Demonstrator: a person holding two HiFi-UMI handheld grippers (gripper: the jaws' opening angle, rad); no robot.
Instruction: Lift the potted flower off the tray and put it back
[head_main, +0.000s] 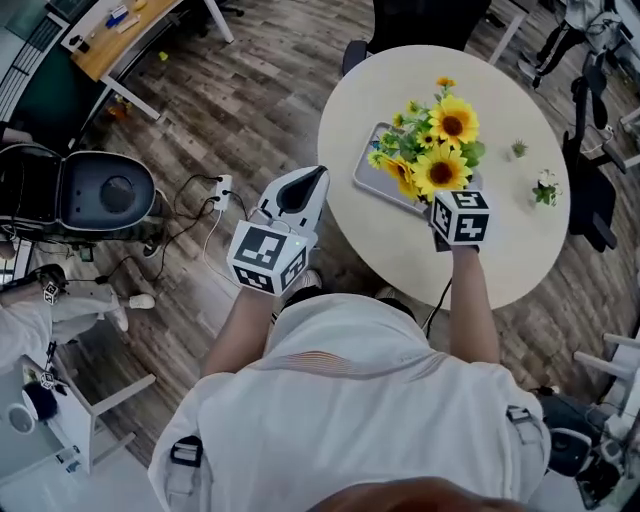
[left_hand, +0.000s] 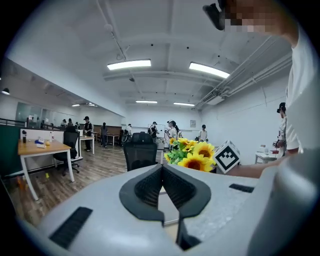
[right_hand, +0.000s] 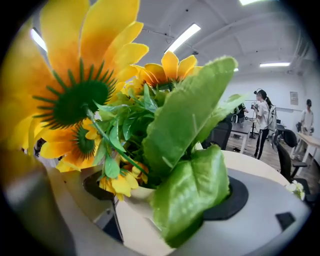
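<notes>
On the round table (head_main: 400, 90), near its middle: a grey tray (head_main: 368, 180) and, over the tray's 3 o'clock half, the potted flower (head_main: 440, 150). Clamped at the pot (right_hand: 131, 195) by the right gripper (right_hand: 165, 194), reaching in from 6 o'clock, with the cream rim wedged between the two dark pads (right_hand: 239, 197) and leaves spilling over the right-hand one. Left gripper (head_main: 312, 180) held off the table edge at about 8 o'clock of the tray, over the wood floor, jaws pressed together on nothing (no part in the job here, by the look of it).

Stage, as a judgement: grasp made; lift either just begun or about to begin. Impossible to tell from above whether standing on the tray or raised clear of it, with the base hidden under the blooms. Left to do in any case: raising clear, then setting back down inside the tray's rim.

Appearance of the plant: several sunflower heads with yellow petals round dark centres, smaller yellow buds, broad green leaves. Top-heavy for so small a pale pot, so probably prone to tipping if tilted. Two much smaller plants (head_main: 546, 188) at 3 o'clock of it, well apart.
</notes>
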